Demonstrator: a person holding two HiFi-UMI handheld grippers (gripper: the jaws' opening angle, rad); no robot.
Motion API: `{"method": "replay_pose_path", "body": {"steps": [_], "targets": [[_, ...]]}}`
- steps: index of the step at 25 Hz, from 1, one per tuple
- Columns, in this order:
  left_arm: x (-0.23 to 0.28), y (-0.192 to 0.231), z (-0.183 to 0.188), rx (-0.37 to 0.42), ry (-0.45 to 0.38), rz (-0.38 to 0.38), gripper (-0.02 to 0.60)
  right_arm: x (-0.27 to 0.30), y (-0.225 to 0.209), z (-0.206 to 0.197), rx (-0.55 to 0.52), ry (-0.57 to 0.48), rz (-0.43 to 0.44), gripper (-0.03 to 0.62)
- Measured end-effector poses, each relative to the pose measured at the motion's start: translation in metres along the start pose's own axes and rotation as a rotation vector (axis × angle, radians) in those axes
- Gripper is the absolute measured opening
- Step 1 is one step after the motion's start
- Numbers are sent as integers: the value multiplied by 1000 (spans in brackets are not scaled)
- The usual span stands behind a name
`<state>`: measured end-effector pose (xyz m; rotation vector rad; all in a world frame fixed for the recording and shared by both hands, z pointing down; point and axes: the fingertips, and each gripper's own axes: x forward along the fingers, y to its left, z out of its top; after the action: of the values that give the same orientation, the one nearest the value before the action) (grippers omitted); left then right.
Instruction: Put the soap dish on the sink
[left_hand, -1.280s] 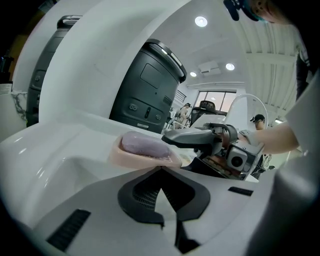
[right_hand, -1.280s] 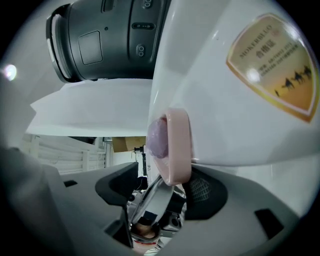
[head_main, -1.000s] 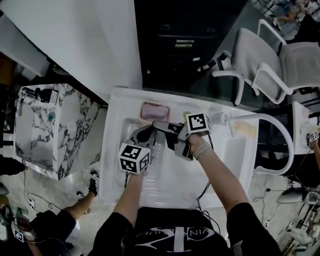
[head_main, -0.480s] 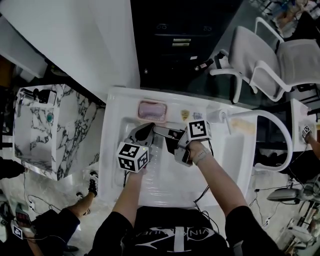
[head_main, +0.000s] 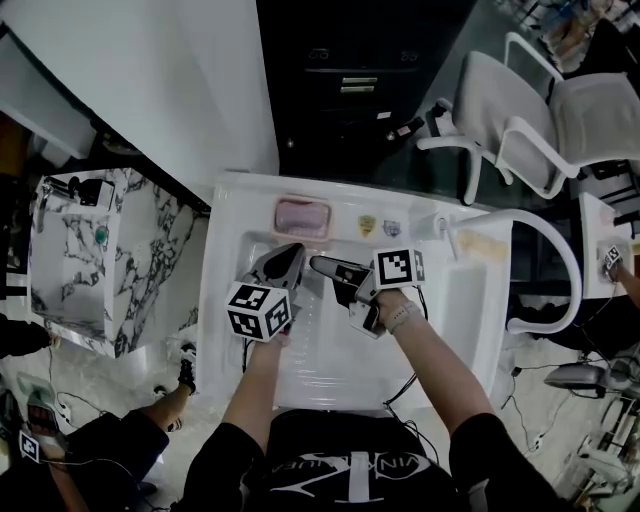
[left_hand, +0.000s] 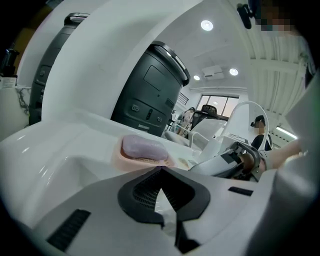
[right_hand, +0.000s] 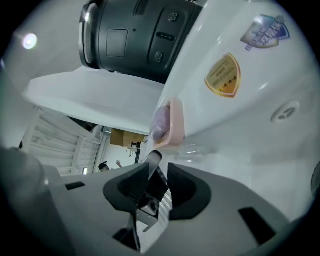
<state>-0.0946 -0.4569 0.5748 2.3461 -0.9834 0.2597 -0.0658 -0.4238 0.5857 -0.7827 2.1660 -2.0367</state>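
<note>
The pink soap dish (head_main: 303, 217) with a lilac soap bar in it rests flat on the back ledge of the white sink (head_main: 225, 300). Both grippers hover over the basin just in front of it, touching nothing. My left gripper (head_main: 290, 255) is shut and empty; in the left gripper view the dish (left_hand: 131, 161) lies just beyond its tips (left_hand: 160, 172). My right gripper (head_main: 318, 264) is open. Its jaws have just been closing with nothing between them. In the right gripper view the dish (right_hand: 172, 125) sits ahead of the jaws (right_hand: 157, 167).
A faucet (head_main: 445, 235) and two stickers (head_main: 368, 225) sit on the ledge right of the dish. Behind the sink stands a dark machine (left_hand: 150, 85). White chairs (head_main: 520, 120) are at the back right, a marble cabinet (head_main: 100, 250) at the left.
The right gripper's jaws have narrowed from wide open, and it has drawn back a little from the dish. The dish stays on the ledge. The left gripper has kept still.
</note>
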Motion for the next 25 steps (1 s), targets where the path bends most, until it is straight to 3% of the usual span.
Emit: {"method": "replay_pose_path", "body": {"steps": [5, 10, 25], "targets": [[-8, -3, 3, 4, -13, 6, 14, -5, 11, -2, -164, -19, -19, 66], [-17, -6, 7, 11, -31, 15, 14, -14, 27, 3, -352, -88, -44, 44], [-61, -12, 31, 40, -114, 72, 14, -53, 55, 3, -920, -216, -329, 35]]}}
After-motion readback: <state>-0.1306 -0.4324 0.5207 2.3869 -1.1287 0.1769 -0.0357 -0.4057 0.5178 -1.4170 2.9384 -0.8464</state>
